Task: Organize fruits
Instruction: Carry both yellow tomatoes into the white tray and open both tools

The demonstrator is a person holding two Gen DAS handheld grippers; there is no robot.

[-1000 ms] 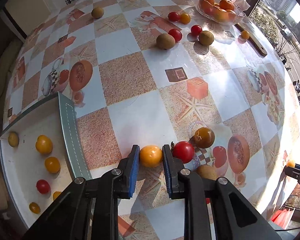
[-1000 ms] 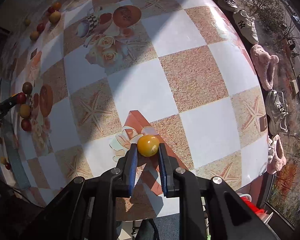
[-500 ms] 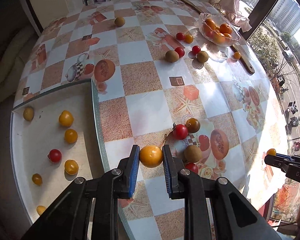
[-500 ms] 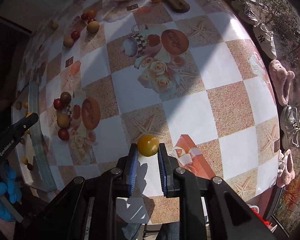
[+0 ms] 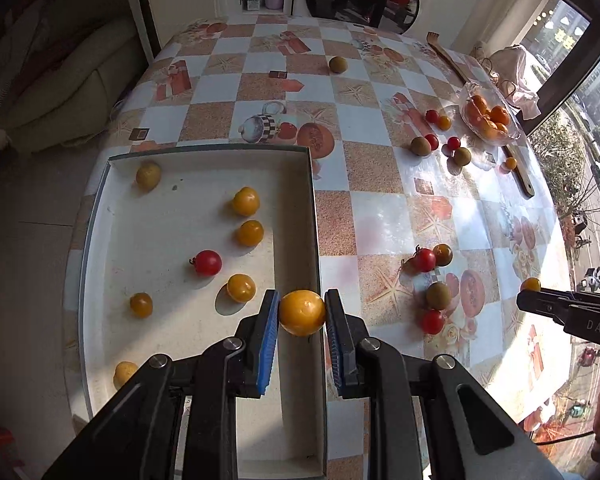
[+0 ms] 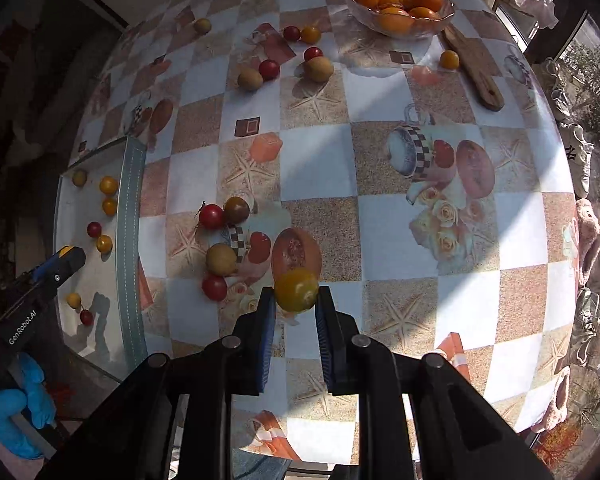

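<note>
Orange-yellow and round, a small tomato (image 5: pixel 302 312) is pinched between the blue pads of the left gripper (image 5: pixel 302 314) and is held right above the near right wall of the white tray (image 5: pixel 314 216), not yet clearly inside it. A second yellow tomato (image 6: pixel 296 290) is clamped in the right gripper (image 6: pixel 296 294), which is carried above the checked tablecloth (image 6: pixel 320 168), well to the right of the tray. Several yellow fruits and a red cherry tomato (image 5: pixel 207 263) are already lying in the tray.

The step in hand is judged to be the drop into the tray. It is best done if the left fruit is first carried further left, past the wall, and lowered close to the tray floor before the pads are parted (a round fruit released high is likely to bounce or roll). A bare patch should be chosen so that the settled fruits are not knocked. The grip should be kept light, since the skin is probably thin. Loose fruits (image 5: pixel 438 294) remain on the cloth, so much sorting is judged to be left.
</note>
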